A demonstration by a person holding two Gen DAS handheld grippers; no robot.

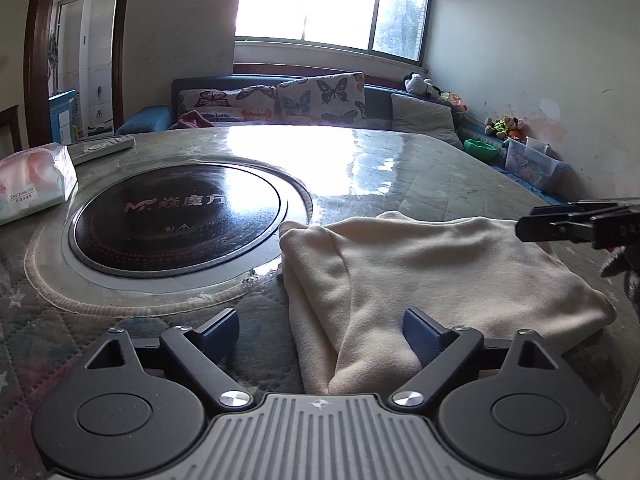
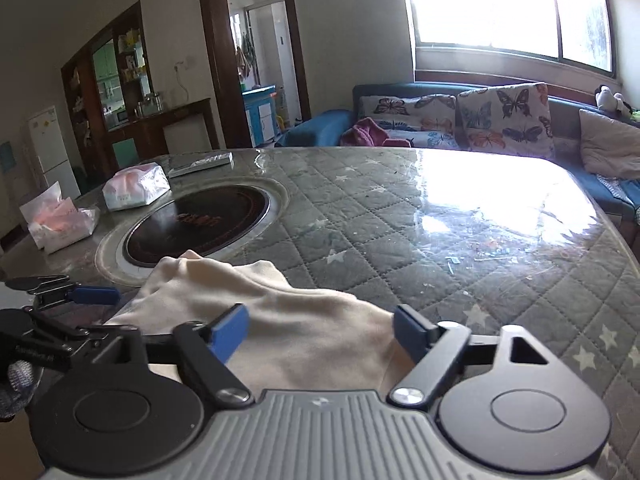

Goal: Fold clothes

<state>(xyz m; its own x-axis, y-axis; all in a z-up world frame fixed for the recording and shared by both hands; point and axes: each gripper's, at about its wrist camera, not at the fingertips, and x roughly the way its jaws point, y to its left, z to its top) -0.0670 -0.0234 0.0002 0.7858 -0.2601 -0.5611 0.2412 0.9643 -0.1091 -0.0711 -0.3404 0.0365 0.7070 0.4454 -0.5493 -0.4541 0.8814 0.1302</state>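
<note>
We hold the left gripper (image 1: 320,334) low over the tabletop (image 1: 440,172) with its jaws spread wide and gripping nothing. The folded cream cloth (image 1: 420,280) lies flat just ahead of these jaws; its near left edge runs down into the gap between them, and the right finger (image 1: 420,336) sits over the cloth while the left finger (image 1: 218,336) is over bare quilted cover. Ahead and to the left of the jaws is the round black cooktop (image 1: 176,216) set into the tabletop, with the cloth's far left corner just beside its rim. Further left lies a tissue pack (image 1: 32,184), and behind it a remote (image 1: 100,148). The right gripper (image 1: 576,224) enters from the right side, above the cloth's far right edge.

We hold the right gripper (image 2: 320,334) with jaws also wide apart and gripping nothing. The cloth (image 2: 288,320) fills the space between and just ahead of them, heaped slightly toward the far left, where it reaches the cooktop (image 2: 196,224). The left gripper (image 2: 72,296) shows to the left of these jaws, at the cloth's left edge. Beyond the cooktop sit a tissue pack (image 2: 136,186), a second opened pack (image 2: 60,220) and the remote (image 2: 200,164). A sofa (image 2: 460,124) with butterfly cushions stands past the tabletop.
</note>
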